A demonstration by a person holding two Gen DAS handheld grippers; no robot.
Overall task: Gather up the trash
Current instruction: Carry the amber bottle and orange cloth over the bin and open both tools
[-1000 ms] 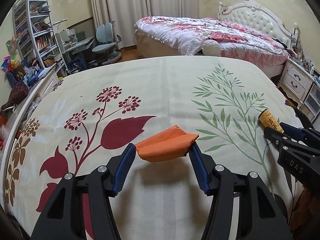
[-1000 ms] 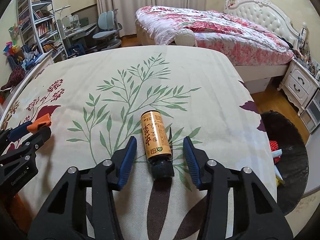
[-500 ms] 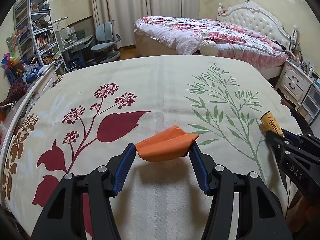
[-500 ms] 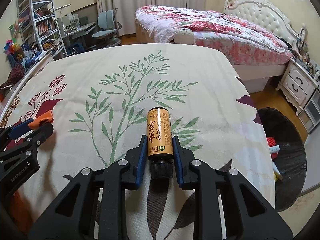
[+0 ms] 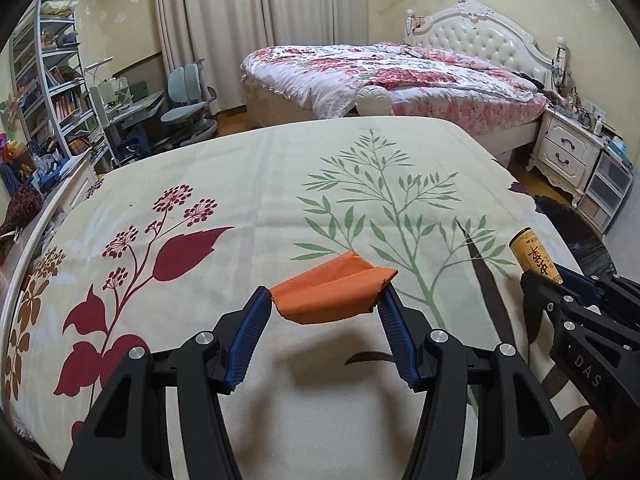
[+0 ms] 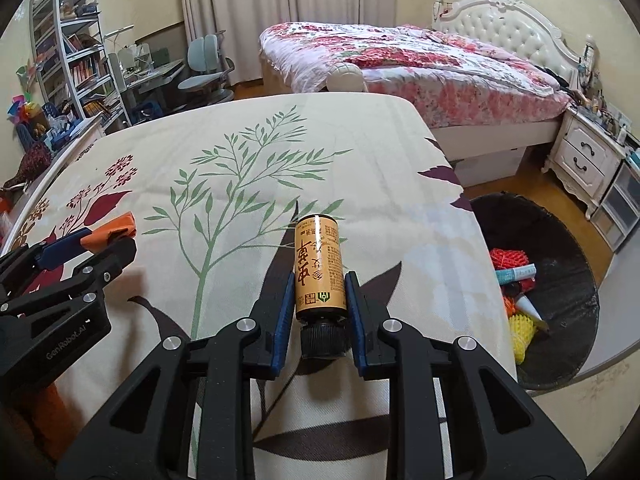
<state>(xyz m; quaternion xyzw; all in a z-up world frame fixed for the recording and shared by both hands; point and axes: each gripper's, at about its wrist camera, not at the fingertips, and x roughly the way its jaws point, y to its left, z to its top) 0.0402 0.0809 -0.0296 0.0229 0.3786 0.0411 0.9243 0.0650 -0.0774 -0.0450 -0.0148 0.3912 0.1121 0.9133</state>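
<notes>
My left gripper [image 5: 325,306] is shut on a folded orange paper [image 5: 332,294] and holds it above the cream floral bedspread [image 5: 248,176]. My right gripper [image 6: 318,298] is shut on a golden-brown bottle with a black cap [image 6: 319,268], lifted off the bedspread [image 6: 360,152]. The bottle also shows at the right edge of the left wrist view [image 5: 534,256], and the orange paper at the left of the right wrist view [image 6: 110,230]. A black trash bin [image 6: 572,280] stands on the floor to the right of the bed, with red, yellow and white trash inside.
A second bed with a pink floral quilt [image 5: 400,76] stands behind. A white nightstand [image 6: 584,160] is at the right, bookshelves [image 6: 76,64] and desk chairs [image 6: 208,76] at the back left. The bedspread's right edge drops to a wooden floor.
My right gripper closed on the bottle and lifted it off the bedspread. My left gripper moved right and up with the orange paper. The bin came more into view.
</notes>
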